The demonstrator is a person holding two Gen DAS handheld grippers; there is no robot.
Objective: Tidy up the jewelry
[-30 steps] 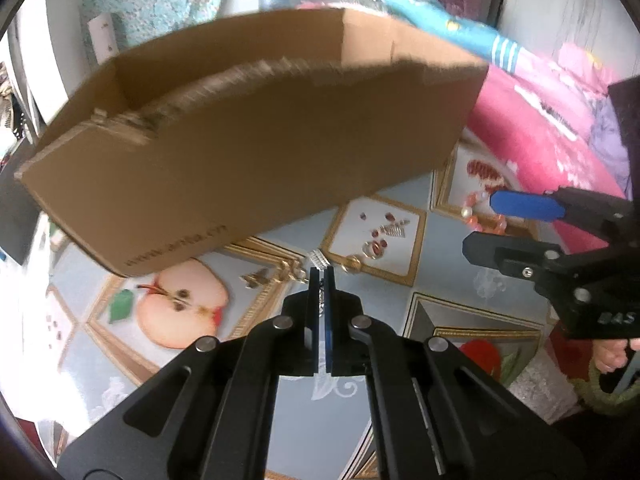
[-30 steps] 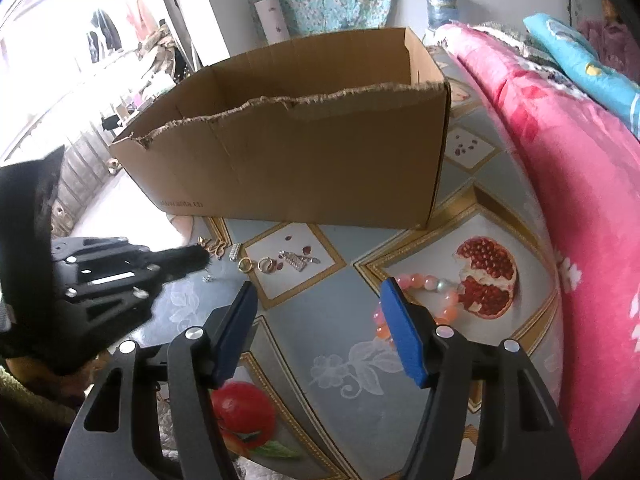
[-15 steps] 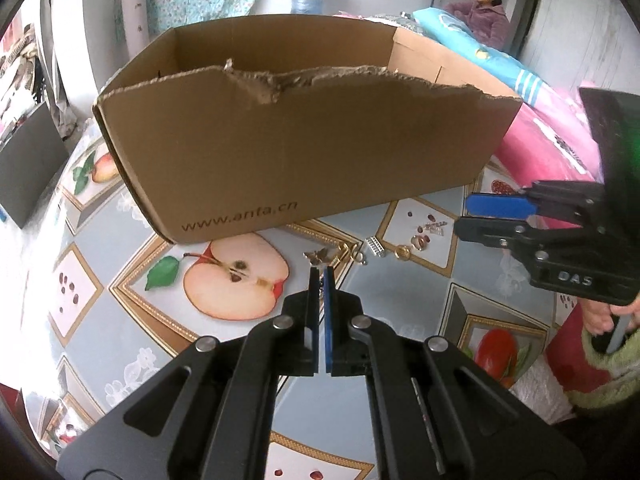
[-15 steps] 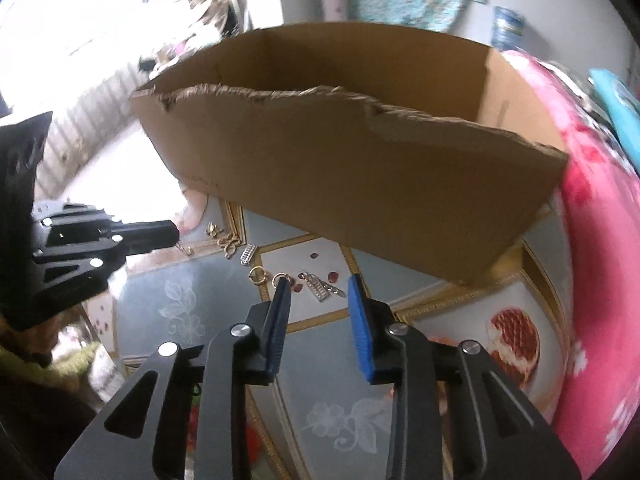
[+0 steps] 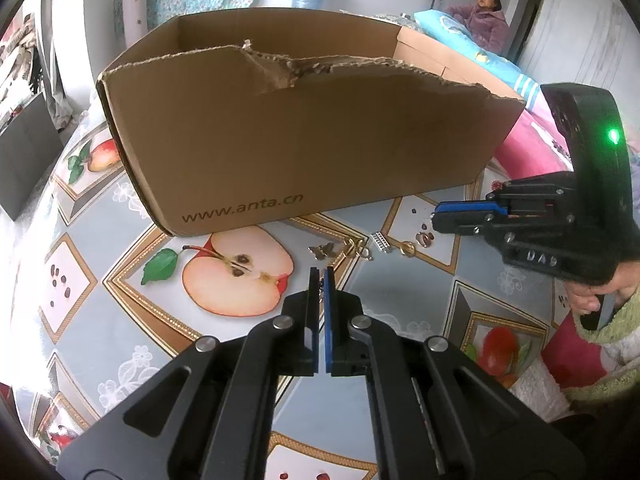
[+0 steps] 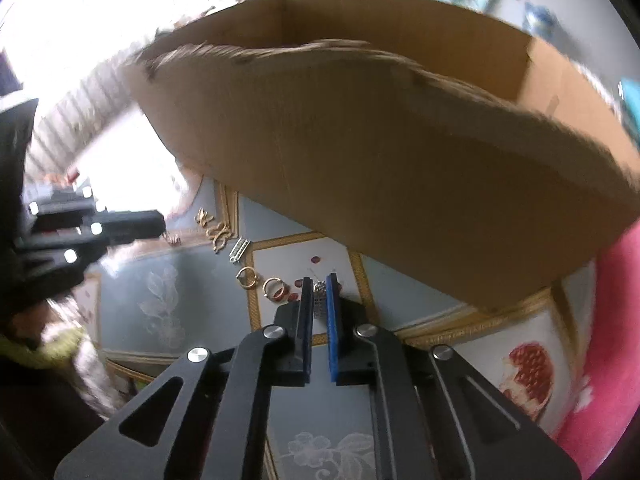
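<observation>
Right gripper (image 6: 319,300) is pinching down on a small silver chain-like earring (image 6: 319,305), which is sitting between the blue pads (jaws nearly together, piece looks caught, lift not confirmed). Left gripper (image 5: 320,296) is sitting closed too, with a tiny dangly piece (image 5: 320,292) showing in the slit between its pads; too small to name.

Landmark: the cardboard box (image 5: 304,136), open top, torn front rim. Both grippers are hovering just in front of its front wall, over the fruit-print tablecloth (image 5: 400,296).

Progress: early, I'd say. The box interior is showing no jewelry from these angles (floor mostly hidden). Loose pieces are lying in a short row along the front of the box: a gold butterfly charm (image 5: 323,251), gold squiggle earrings (image 5: 356,249), a silver ladder-shaped bar (image 5: 380,241), a gold hoop (image 5: 407,249) and a second hoop (image 6: 274,286).

All of it is small, thin and shiny, lying flat on the cloth, so edge pinches are needed and slips are likely. Remaining: carrying both held pieces over the box rim, then clearing the row.
</observation>
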